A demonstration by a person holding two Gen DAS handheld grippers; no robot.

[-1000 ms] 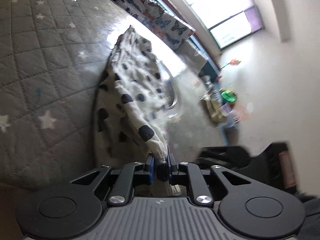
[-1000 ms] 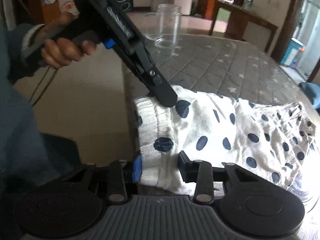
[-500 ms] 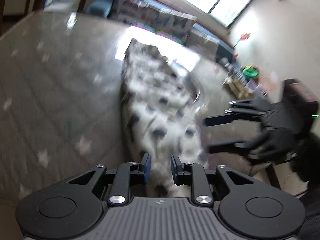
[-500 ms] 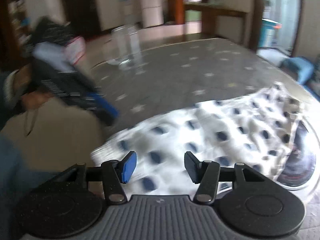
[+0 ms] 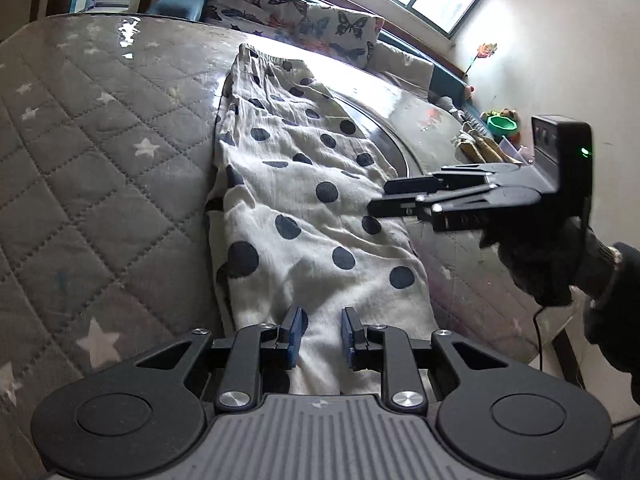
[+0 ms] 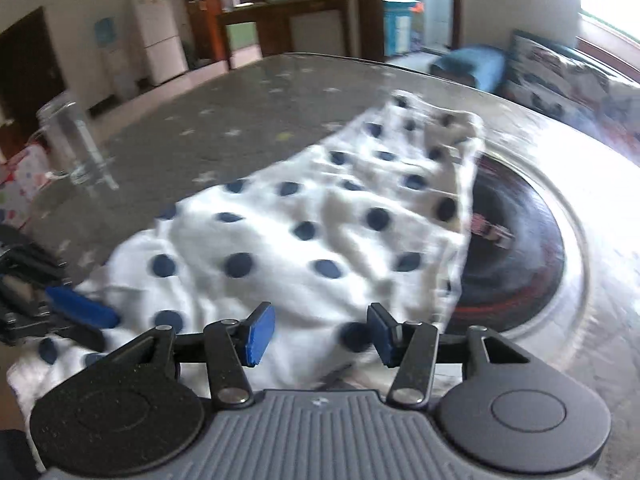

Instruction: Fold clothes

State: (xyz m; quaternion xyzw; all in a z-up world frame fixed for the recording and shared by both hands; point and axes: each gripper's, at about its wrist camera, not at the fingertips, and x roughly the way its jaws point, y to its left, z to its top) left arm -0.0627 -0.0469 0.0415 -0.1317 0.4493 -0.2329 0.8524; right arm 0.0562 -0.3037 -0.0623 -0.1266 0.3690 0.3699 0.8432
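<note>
Left wrist view looks along a white, navy-dotted cotton garment (image 5: 304,200) lying as a long narrow strip on the grey star-quilted table cover (image 5: 100,152), already narrowed, it seems, into more than one layer. Its long axis runs straight away from the left gripper (image 5: 320,334), whose blue-padded jaws stand parted, holding nothing, right over the near short end of the cloth. The far end, with a gathered band, lies well off toward the butterfly-print cushions (image 5: 296,20). The right gripper (image 5: 382,196) reaches in from the right side, its tips at the garment's long right edge about midway along; in its own blurred view the right gripper (image 6: 318,334) also stands open and empty, cloth spread just ahead and a dark round inset (image 6: 516,248) in the table partly covered on the right. Any end-to-end fold would turn on the near hem: the left gripper is nearest it, the right one beside the middle.
</note>
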